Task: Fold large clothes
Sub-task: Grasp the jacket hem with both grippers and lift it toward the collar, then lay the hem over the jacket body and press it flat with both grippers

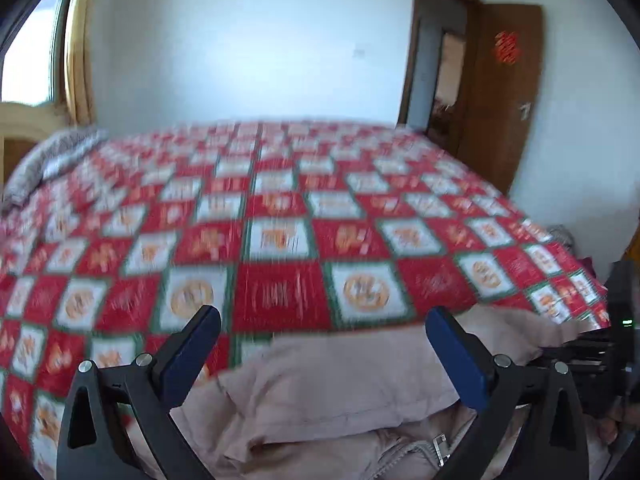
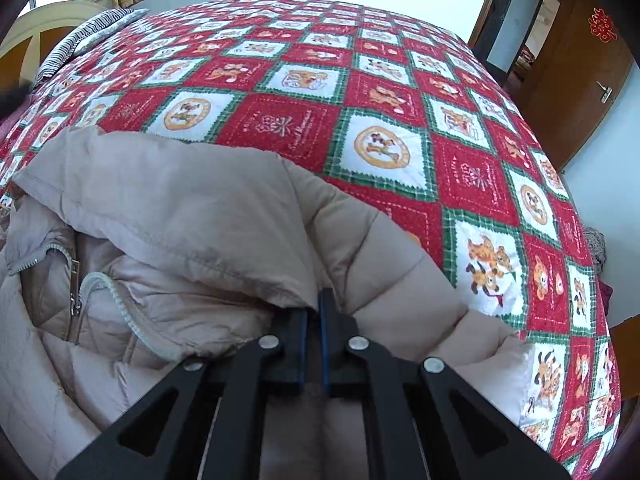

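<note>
A beige padded jacket point(image 2: 192, 216) with a zipper point(image 2: 76, 280) lies on the near part of a bed; it also shows in the left wrist view point(image 1: 328, 384). My right gripper point(image 2: 314, 308) is shut on a fold of the jacket near its hood edge. My left gripper point(image 1: 322, 320) is open above the jacket, its blue-padded fingers point(image 1: 192, 348) wide apart and holding nothing. The left wrist view is blurred by motion. The right gripper's black body shows at the right edge of the left wrist view point(image 1: 616, 344).
The bed has a red, white and green checked quilt point(image 2: 384, 92). A striped pillow point(image 2: 88, 36) and a cream headboard point(image 2: 48, 16) are at far left. A brown door point(image 2: 576, 64) stands open at right, with a white wall behind.
</note>
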A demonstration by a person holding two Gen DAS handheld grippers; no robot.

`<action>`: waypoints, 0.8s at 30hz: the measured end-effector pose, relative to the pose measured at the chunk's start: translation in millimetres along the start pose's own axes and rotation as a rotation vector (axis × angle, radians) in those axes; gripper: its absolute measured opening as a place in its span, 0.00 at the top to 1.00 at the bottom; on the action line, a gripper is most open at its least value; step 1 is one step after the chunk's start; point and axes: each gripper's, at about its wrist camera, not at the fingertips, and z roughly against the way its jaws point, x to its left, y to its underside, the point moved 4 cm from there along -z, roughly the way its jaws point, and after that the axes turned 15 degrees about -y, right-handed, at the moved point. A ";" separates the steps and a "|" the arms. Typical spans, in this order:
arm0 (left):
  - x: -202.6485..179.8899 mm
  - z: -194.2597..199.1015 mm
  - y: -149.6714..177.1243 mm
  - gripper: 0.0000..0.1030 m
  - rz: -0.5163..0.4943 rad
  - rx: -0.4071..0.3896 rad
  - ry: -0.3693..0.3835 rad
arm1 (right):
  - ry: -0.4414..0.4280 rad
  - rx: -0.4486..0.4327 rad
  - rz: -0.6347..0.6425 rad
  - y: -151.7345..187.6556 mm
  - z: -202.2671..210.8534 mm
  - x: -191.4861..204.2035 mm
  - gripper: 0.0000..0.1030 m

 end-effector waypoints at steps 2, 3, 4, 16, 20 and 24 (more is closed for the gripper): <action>-2.2 -21.3 23.3 0.01 -0.014 0.148 -0.027 | -0.004 -0.001 0.004 0.6 0.6 -0.4 0.95; -0.3 -28.3 35.1 0.01 -0.026 0.190 -0.053 | -0.007 -0.001 0.008 0.8 1.2 -0.7 0.95; 0.5 -34.1 44.8 0.01 -0.040 0.225 -0.061 | -0.014 0.001 0.013 1.0 2.2 -0.9 0.95; 22.7 22.1 19.7 0.01 0.137 0.043 -0.023 | -0.020 -0.244 -0.071 -21.2 85.4 9.9 0.38; 6.0 34.3 -1.5 0.01 0.173 -0.041 0.140 | -0.088 -0.253 -0.126 -45.5 59.0 11.5 0.71; -13.1 -3.4 8.2 0.01 0.175 0.044 0.181 | -0.136 -0.266 -0.170 -58.5 22.1 16.1 0.75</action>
